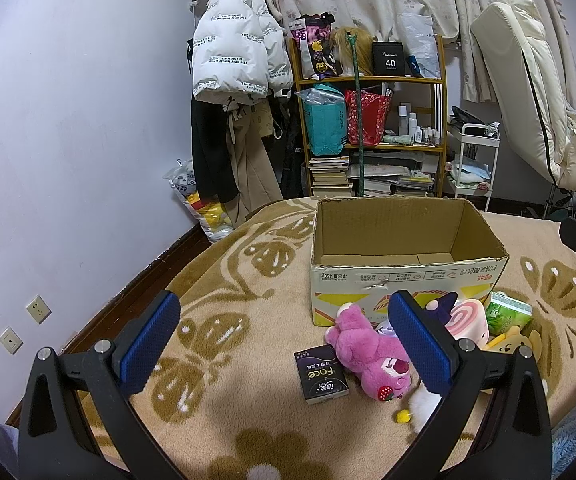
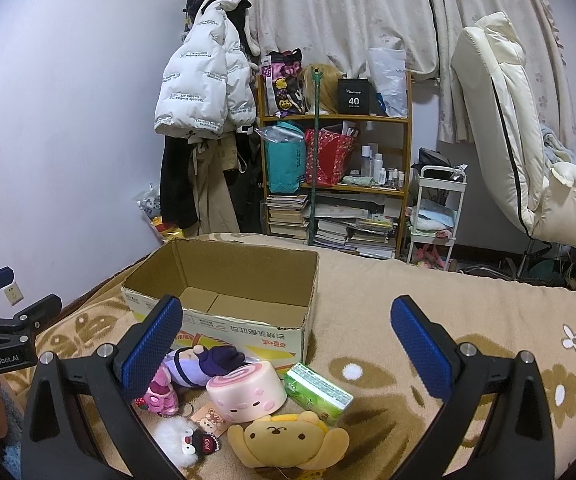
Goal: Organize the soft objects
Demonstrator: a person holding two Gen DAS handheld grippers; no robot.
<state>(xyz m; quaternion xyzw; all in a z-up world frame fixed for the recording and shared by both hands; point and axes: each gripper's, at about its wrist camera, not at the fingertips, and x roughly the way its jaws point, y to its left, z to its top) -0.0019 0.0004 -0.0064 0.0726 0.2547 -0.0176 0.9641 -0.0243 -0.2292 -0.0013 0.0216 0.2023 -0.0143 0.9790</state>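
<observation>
— Toys lay in a heap on the bed (image 2: 468,312), just in front of the cardboard box (image 1: 404,280). Which step would you say was in hand?

— The very start, by my reading. Nothing was gripped. The left hand-held gripper (image 1: 283,336) hung wide above the blanket, with the pink plush bear (image 1: 368,356) and a dark tissue pack (image 1: 322,380) under the gap between its fingers. The right hand-held gripper (image 2: 285,340) was wide too, over the pink roll-cake squishy (image 2: 245,394).

— And the box?

— Open-topped, flaps gone or folded in, and bare cardboard was all that showed of its floor. So nothing seemed to be sorted yet.

— What else waited outside it?

— A purple-haired doll (image 2: 203,360) touching the box's front wall, a yellow plush (image 2: 288,440) nearest the camera, a green tissue pack (image 2: 318,392) beside the squishy, and a white fluffy keychain (image 2: 185,440).

— The next move?

— Probably lowering one gripper onto a toy, the bear or the squishy being handiest, closing gently since they would squash, then lifting over the box's rim. The pile was tight, so a neighbour might be dragged along.
</observation>
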